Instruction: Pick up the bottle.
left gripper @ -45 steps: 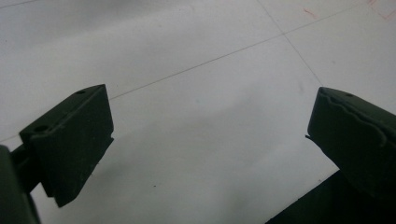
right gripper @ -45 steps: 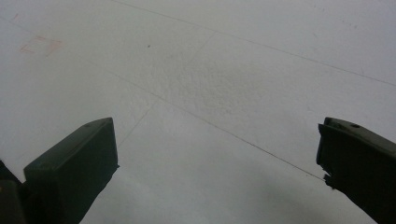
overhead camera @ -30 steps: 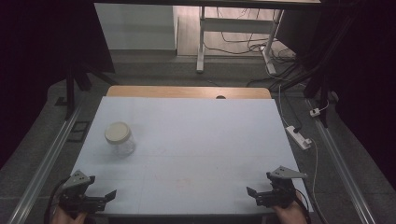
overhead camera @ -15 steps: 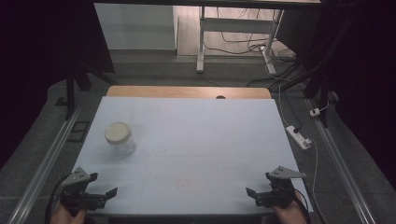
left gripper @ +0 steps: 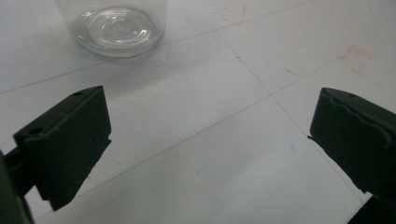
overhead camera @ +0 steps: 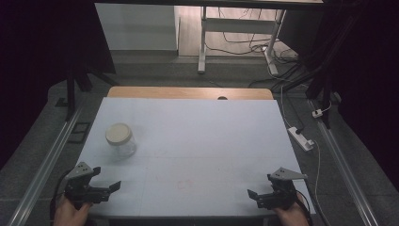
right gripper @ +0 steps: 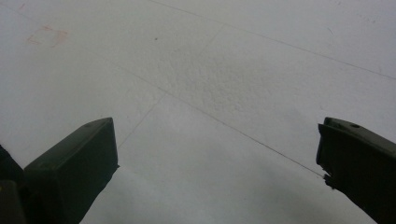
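Glass is the main risk here: the jar (overhead camera: 121, 140) stands upright on the left half of the white surface (overhead camera: 197, 141), cream lid (overhead camera: 118, 133) on, well clear of every edge. Nearest to it is the left gripper (overhead camera: 101, 188), held low at the near left corner, jaws spread wide with nothing between them. In the left gripper view the jar's clear base (left gripper: 116, 28) sits ahead and off to the left of the gap, not centred between the jaws. If the hand drove straight forward from this pose, I judge one jaw would strike the wall instead of straddling it, and a smooth, light jar would likely skid or tip. Closing low on the round glass could also let it squirt out; closing on the lid alone might only twist it loose.

Mid-surface carries faint pencil lines and a small red mark (overhead camera: 184, 183), no obstacle.

Farther right, the right gripper (overhead camera: 261, 197) rests at the near right corner, jaws likewise wide apart and empty, with bare surface ahead of it in its own view. It is well apart from the jar, so it could not steady it in time if the left one knocked it. Its cable trails off the near edge and might snag during a long reach across.
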